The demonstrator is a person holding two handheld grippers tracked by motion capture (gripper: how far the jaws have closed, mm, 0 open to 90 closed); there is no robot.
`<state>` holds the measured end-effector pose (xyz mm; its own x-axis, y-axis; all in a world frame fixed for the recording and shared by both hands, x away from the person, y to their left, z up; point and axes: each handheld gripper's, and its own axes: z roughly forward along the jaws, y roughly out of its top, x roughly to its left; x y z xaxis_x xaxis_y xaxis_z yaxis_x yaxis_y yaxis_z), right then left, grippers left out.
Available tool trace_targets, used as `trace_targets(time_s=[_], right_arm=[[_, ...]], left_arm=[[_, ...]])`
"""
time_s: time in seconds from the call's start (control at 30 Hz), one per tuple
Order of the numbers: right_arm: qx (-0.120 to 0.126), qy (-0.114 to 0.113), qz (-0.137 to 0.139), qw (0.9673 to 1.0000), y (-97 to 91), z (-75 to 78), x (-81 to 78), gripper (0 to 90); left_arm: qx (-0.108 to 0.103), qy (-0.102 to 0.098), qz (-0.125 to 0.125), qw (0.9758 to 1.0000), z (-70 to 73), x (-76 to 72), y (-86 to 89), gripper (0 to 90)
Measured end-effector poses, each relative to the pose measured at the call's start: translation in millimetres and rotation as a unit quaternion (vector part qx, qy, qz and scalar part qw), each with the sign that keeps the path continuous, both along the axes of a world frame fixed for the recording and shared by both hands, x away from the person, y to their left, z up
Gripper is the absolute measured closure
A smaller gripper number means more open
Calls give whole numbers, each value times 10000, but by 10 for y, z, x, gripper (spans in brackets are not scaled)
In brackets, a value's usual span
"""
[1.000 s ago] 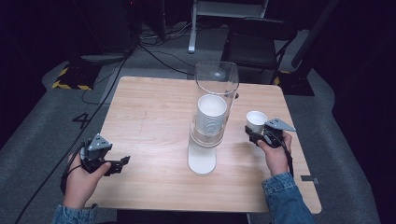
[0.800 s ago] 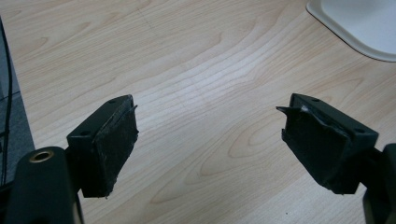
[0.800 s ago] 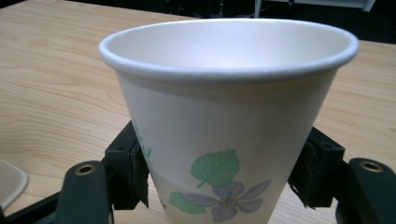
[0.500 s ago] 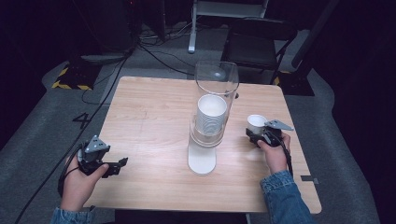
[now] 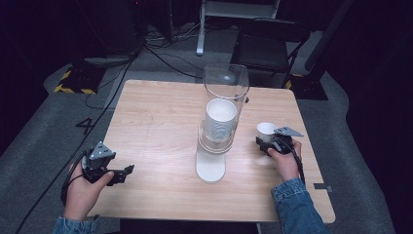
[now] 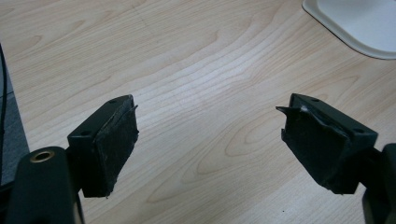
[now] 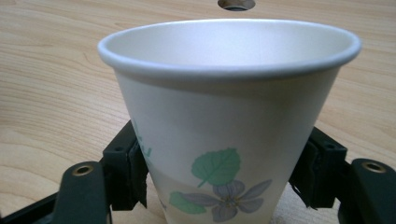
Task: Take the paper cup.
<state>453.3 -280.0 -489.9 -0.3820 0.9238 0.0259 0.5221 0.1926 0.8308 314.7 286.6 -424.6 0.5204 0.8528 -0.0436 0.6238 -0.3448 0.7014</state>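
High view showed the right gripper [image 5: 269,142] at about four o'clock on the table [image 5: 156,122], its jaws clamped on the lower wall of a paper cup [image 5: 266,130] that stood upright just right of the cup dispenser [image 5: 220,127]. Over the last second that hand had drifted slightly down and back toward the person, carrying the cup with it, which I judged meant the cup had already been freed from the stack [image 5: 220,119] and was being brought clear. Right gripper view confirmed the hold, both pads pressing the flower-printed cup [image 7: 229,126] from either side. The left gripper [image 5: 117,174], at about eight o'clock, had barely shifted; its jaws stood wide apart over bare wood in the left gripper view [image 6: 210,140], holding nothing.
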Motion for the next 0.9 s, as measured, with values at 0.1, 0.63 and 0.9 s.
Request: trace_targets(time_s=[0.1,0.63,0.9], right_arm=[[-22,33,-5,10000,-2,-10,-5,310],[-72,344,-61,9994,-38,-46,-75,176],[118,451,-45,9989,-75,11,-159,159]], left_arm=[[-28,10,11,10000,1,0,-6,180],[-20,-44,-46,10000,10,43,-34,179],[-9,-11,-81,10000,10,60,-44,178]])
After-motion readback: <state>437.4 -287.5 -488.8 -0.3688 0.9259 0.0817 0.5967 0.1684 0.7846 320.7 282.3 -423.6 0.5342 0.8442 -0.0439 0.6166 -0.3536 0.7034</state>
